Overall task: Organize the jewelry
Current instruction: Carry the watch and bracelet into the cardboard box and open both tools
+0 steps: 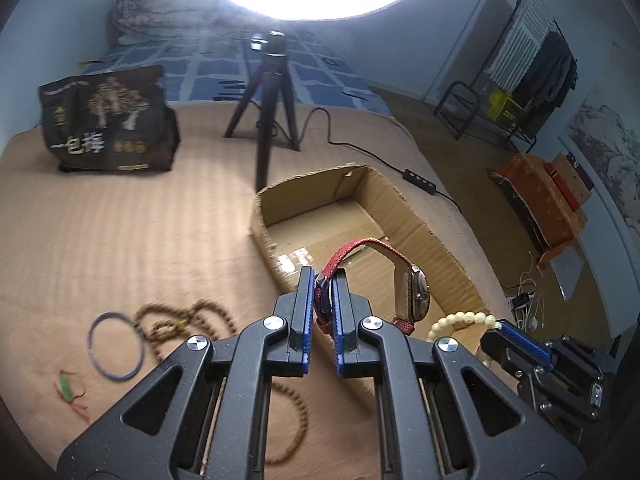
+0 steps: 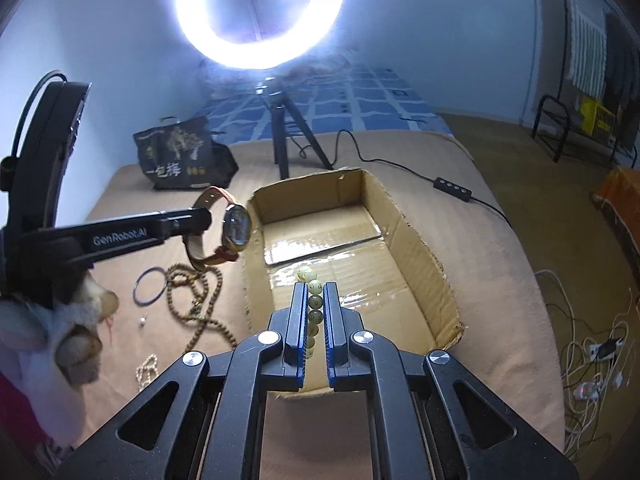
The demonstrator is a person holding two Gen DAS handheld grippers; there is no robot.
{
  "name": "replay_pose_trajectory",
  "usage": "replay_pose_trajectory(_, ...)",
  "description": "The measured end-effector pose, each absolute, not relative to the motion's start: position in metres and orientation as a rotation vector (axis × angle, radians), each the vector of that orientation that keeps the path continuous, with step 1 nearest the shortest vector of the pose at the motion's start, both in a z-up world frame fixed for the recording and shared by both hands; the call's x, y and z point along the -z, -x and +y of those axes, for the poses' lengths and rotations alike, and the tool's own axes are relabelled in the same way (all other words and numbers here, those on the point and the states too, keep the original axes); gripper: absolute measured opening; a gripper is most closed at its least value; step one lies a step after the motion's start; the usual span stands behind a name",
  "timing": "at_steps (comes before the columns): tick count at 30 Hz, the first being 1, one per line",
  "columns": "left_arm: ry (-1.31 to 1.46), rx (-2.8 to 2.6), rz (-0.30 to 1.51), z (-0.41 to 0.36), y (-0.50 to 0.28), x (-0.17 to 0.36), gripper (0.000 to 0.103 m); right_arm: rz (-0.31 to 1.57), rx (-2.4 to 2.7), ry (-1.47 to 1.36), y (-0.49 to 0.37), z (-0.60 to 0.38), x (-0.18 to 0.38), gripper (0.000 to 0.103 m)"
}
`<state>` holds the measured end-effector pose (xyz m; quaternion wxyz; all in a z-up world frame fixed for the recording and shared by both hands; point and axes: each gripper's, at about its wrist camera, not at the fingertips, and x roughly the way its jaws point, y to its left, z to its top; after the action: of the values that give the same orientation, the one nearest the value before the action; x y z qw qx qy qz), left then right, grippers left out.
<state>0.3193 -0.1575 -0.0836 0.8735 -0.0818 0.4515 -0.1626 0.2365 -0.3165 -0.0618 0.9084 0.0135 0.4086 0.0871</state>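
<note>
My left gripper (image 1: 323,280) is shut on the red strap of a wristwatch (image 1: 414,292) and holds it in the air at the near left wall of an open cardboard box (image 1: 420,236). In the right wrist view the watch (image 2: 236,228) hangs from the left gripper (image 2: 206,216) just left of the box (image 2: 416,236). My right gripper (image 2: 314,288) is shut on a pale bead bracelet (image 2: 314,302) above the near part of the box; the bracelet also shows in the left wrist view (image 1: 460,318).
On the tan blanket lie a brown bead necklace (image 2: 200,292), a dark bangle (image 2: 150,286), a small pale bead string (image 2: 146,368) and a green pendant on red cord (image 1: 66,388). A tripod (image 1: 266,92), ring light, cable and dark bag (image 1: 112,120) stand behind.
</note>
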Motion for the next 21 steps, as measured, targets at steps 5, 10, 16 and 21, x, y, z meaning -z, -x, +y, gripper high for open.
replay_pose_trajectory(5,0.156,0.347,0.967,-0.172,-0.333,0.097,0.006,0.876,-0.151,-0.033,-0.248,-0.324,0.074,0.006)
replay_pose_trajectory(10,0.165,0.34,0.992,-0.178,-0.347,0.108,0.007,0.918,-0.12,-0.061,-0.258,-0.334,0.089,0.006)
replay_pose_trajectory(16,0.172,0.334,0.999,-0.18,-0.355,0.116,0.02,0.944,-0.12,-0.053,-0.26,-0.334,0.093,0.006)
replay_pose_trajectory(21,0.156,0.333,0.987,-0.182,-0.352,0.113,0.036,0.935,-0.094,-0.011,-0.259,-0.332,0.092,0.059)
